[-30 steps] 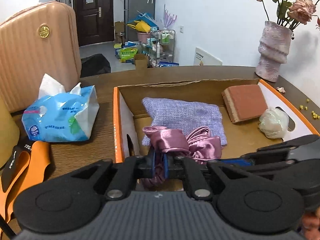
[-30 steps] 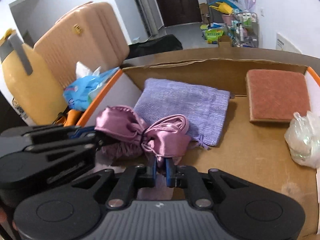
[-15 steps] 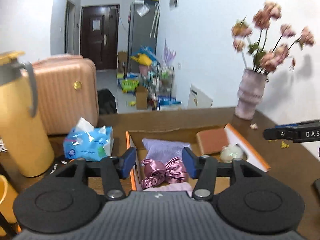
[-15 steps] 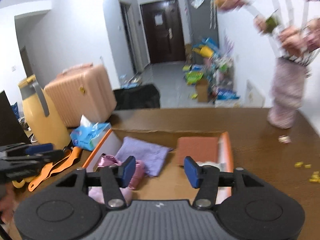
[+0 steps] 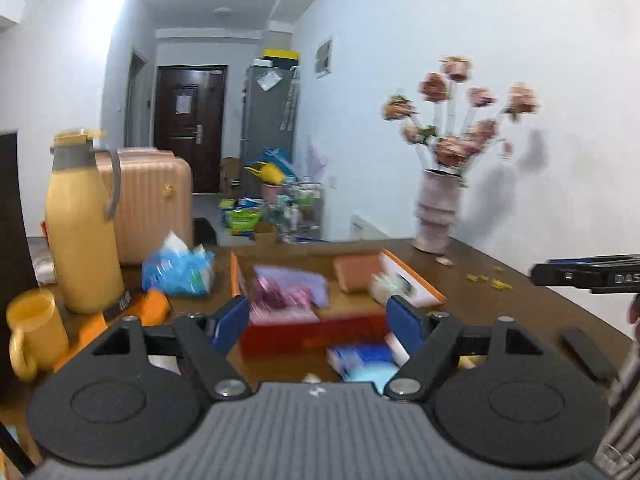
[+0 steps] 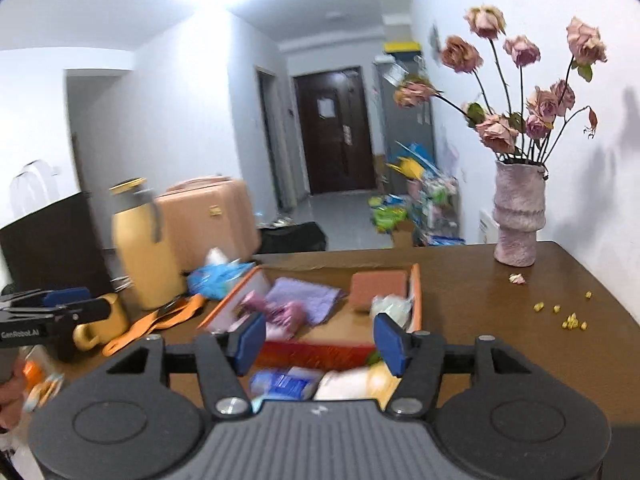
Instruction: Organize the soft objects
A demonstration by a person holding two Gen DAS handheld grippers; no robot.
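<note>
An orange-rimmed cardboard box (image 5: 416, 280) (image 6: 416, 296) on the brown table holds a pink satin piece (image 5: 280, 294) (image 6: 276, 310), a purple linen pouch (image 5: 296, 278) (image 6: 306, 300), an orange-brown pad (image 5: 356, 272) (image 6: 378, 284) and a white plastic bundle (image 5: 386, 282) (image 6: 390, 306). My left gripper (image 5: 318, 322) hangs back from the box and above it, jaws opening, nothing between them. My right gripper (image 6: 320, 338) is drawn back the same way, jaws opening and empty. Each gripper shows at the edge of the other's view, the right gripper (image 5: 584, 274) and the left gripper (image 6: 60, 304).
A yellow thermos (image 5: 82, 232), a yellow mug (image 5: 32, 332), a blue tissue pack (image 5: 178, 270) and an orange strap (image 5: 148, 308) stand left of the box. A vase of dried roses (image 6: 518, 216) is at the back right, crumbs (image 6: 568, 318) beside it. A blue packet (image 5: 364, 360) lies before the box.
Both grippers were shut on the pink satin piece in the box. They let go, opened, and drew back and up, so the satin lies in the box.
</note>
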